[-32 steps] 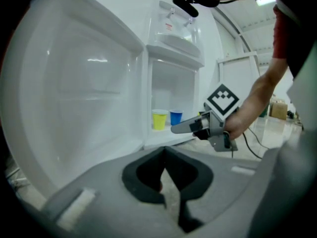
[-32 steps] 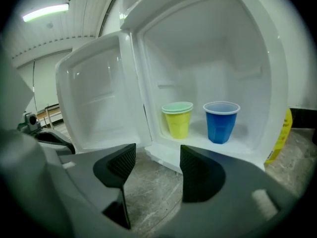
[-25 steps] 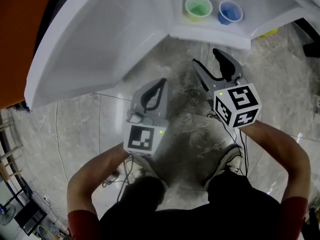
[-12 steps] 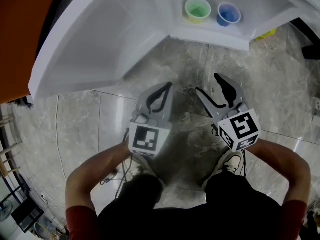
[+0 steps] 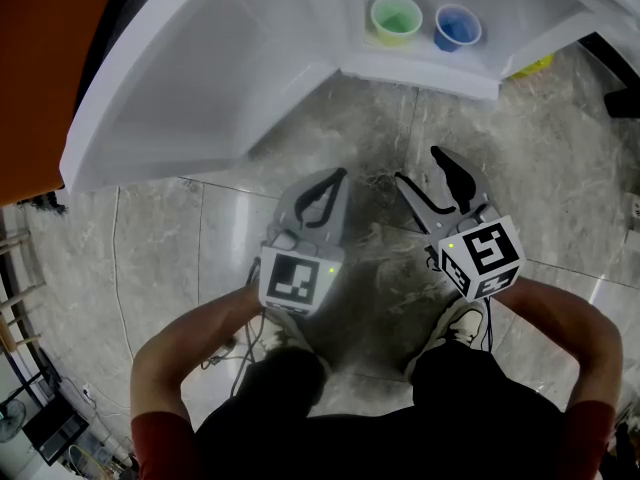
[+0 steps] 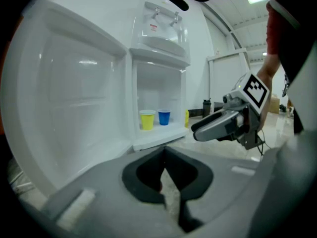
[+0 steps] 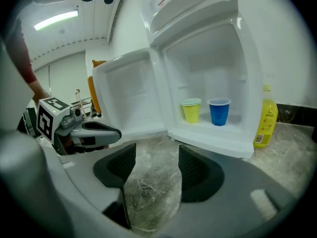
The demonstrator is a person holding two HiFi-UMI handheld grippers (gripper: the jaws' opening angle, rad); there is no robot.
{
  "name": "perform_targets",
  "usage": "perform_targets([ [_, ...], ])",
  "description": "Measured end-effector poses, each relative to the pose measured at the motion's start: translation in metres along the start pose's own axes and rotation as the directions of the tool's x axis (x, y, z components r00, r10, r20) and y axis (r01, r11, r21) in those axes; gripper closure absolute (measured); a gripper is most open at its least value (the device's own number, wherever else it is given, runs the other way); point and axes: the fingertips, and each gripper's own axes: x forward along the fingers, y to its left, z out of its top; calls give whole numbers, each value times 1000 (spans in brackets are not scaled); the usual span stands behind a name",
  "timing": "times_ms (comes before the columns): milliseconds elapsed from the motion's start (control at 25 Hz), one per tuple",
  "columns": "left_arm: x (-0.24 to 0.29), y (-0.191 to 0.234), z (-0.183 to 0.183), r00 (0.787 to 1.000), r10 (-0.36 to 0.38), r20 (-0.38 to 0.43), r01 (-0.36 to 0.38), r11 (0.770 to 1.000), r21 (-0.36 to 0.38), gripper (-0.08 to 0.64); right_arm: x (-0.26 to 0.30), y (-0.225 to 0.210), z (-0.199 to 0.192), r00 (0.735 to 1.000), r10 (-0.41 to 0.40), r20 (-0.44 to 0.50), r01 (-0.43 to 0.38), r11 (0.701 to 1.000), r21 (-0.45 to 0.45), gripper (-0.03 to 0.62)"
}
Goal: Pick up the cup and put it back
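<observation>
The mini fridge (image 5: 425,72) stands on the marble floor (image 5: 560,158) with its door (image 5: 200,88) swung wide to the left. Inside, on the bottom shelf, a yellow-green cup (image 5: 396,18) and a blue cup (image 5: 458,26) stand upright side by side, close but apart, the blue one on the right. Neither is held. A yellow bottle (image 7: 263,118) stands on the floor just beside the fridge's right wall.

Both grippers hang low in front of the open fridge, well short of the cups, pointing toward them. The left gripper (image 6: 164,153) has its fingers together, tips meeting with nothing between them. The right gripper (image 7: 154,155) has its fingers apart, and only bare marble shows in the gap. The two grippers sit near each other, side by side, the right one angled slightly toward the shelf. The person's shoe (image 5: 458,320) rests on the floor below the right gripper.
</observation>
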Motion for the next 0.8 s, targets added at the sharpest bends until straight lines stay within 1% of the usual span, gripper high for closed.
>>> perform_targets([
  [120, 0, 1, 5, 1000, 11, 25, -10, 1000, -29, 560, 0, 2, 0, 1000, 0, -4, 0, 1000, -8, 328],
  [280, -1, 1, 3, 1000, 2, 10, -2, 1000, -3, 560, 0, 2, 0, 1000, -1, -4, 1, 1000, -10, 328],
  [480, -3, 2, 2, 1000, 3, 9, -3, 1000, 1, 560, 2, 3, 1, 1000, 0, -8, 0, 1000, -9, 330],
  [600, -2, 3, 6, 1000, 13, 28, -13, 1000, -26, 560, 3, 3, 0, 1000, 4, -13, -4, 1000, -8, 331],
  [680, -2, 3, 6, 1000, 14, 28, -13, 999, -30, 560, 4, 4, 0, 1000, 9, -19, -9, 1000, -5, 333],
  [800, -2, 4, 5, 1000, 12, 28, -11, 999, -30, 560, 5, 4, -1, 999, 14, -29, -14, 1000, -1, 362],
])
